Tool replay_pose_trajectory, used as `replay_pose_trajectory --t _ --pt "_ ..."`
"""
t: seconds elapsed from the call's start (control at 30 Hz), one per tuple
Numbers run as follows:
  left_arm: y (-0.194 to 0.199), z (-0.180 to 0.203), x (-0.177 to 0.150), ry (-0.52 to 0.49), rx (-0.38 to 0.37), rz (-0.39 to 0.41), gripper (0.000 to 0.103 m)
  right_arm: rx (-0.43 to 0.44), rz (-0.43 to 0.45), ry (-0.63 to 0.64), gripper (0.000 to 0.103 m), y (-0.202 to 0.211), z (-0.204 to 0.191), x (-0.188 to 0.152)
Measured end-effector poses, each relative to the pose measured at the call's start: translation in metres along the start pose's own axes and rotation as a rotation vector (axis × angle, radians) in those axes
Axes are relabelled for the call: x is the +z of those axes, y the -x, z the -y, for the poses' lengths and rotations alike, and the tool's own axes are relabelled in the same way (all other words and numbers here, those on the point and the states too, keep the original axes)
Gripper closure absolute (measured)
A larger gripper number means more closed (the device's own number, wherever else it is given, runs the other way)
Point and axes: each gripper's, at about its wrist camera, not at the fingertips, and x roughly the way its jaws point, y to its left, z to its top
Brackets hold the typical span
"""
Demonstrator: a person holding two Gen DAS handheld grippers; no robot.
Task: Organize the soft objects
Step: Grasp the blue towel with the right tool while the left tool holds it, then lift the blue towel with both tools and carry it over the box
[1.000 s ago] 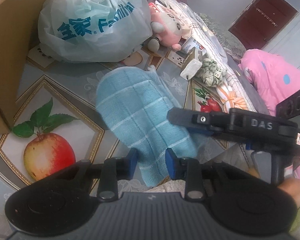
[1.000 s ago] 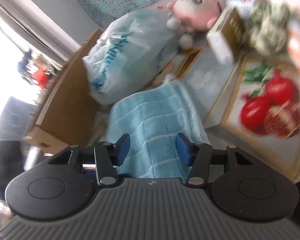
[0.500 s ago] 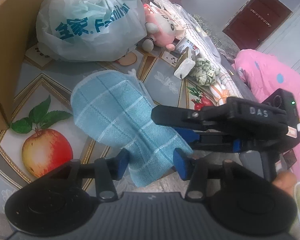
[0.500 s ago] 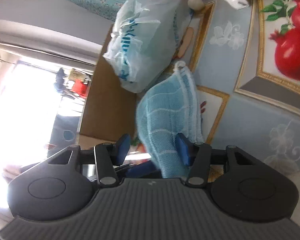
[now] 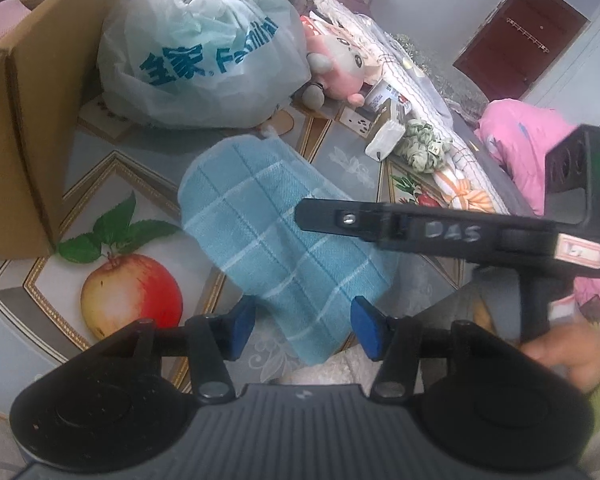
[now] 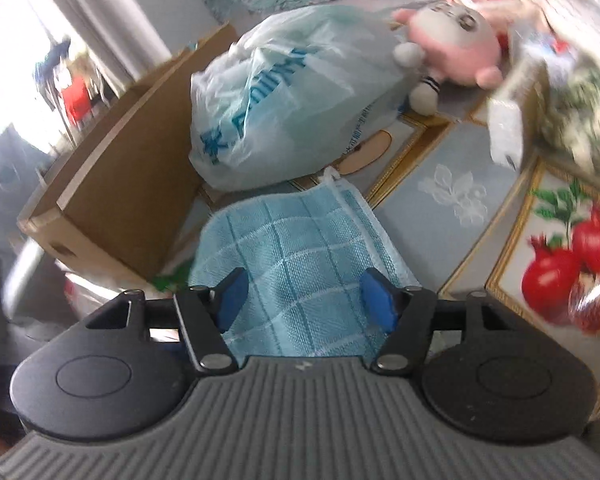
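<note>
Blue towel btwn open left gripper jaws, unpinched

The left black two-finger claw with blue pads points forward and downward, its jaws apart after just opening; the light blue checked cloth lies between the pads, which do not press on it. The right black claw with blue pads, seen in its own view, also tilts downward with jaws spread wide, having just opened further, the cloth between them ungripped. In the left wrist view its body crosses from the right, level, held by the person's bare right hand on the grip below.
</note>
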Motion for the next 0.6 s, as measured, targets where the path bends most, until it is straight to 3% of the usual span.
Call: replay_pose_trajectory --t 0.2,0.3,0.37,0.43,0.6 --pt "0.006 -0.007 -0.003 0.003 -0.002 0.022 0.049 -0.114 -0.031 0.253 0.038 -0.013 -0.027 -0.002" --pt "0.01 -0.01 -0.003 0.003 -0.009 0.036 0.048 -0.118 -0.023 0.345 0.062 -0.012 -0.035 -0.006" --pt "0.013 -0.01 -0.003 -0.003 -0.019 0.052 0.047 -0.098 -0.015 0.297 0.079 -0.009 -0.028 -0.003" --pt "0.015 -0.007 -0.002 -0.014 -0.029 0.065 0.047 -0.027 -0.01 0.167 0.085 -0.004 -0.009 0.002" --pt "0.016 0.003 0.0 -0.051 -0.051 0.09 0.046 0.205 -0.017 -0.202 0.088 0.0 0.041 0.003"
